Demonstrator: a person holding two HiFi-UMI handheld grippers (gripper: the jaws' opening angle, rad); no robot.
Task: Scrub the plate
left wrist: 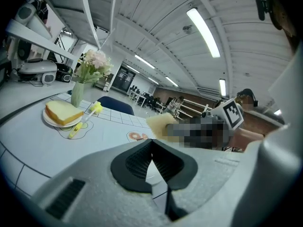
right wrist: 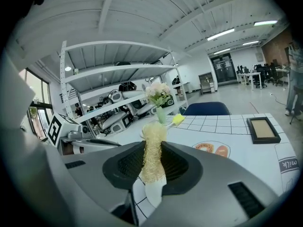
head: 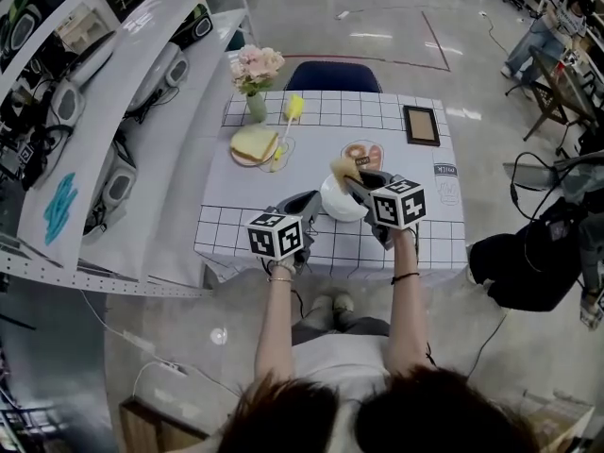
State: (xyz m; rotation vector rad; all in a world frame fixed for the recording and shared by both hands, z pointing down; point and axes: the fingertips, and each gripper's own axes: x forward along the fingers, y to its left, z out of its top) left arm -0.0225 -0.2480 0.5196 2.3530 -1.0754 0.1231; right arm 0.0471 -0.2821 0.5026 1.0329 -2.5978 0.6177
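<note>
Right gripper (right wrist: 151,167) — jaws clamped on a fibrous loofah pad (right wrist: 153,143), which is held at the far edge of the white plate (head: 340,204); left gripper (left wrist: 151,148) — jaws drawn shut on that plate's left rim. The plate is seen at the front middle of the grid-patterned table (head: 415,239), with a bread slice (head: 253,144), a flower vase (head: 257,74) and a picture frame (head: 421,125) set farther back.

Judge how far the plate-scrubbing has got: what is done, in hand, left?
Done: the right gripper holds the loofah scrubber, and the left gripper appears shut on the rim of the white plate. In hand: the scrubber sits by the plate's far side. Left: the scrubbing; no suds or wiped marks show.
</note>
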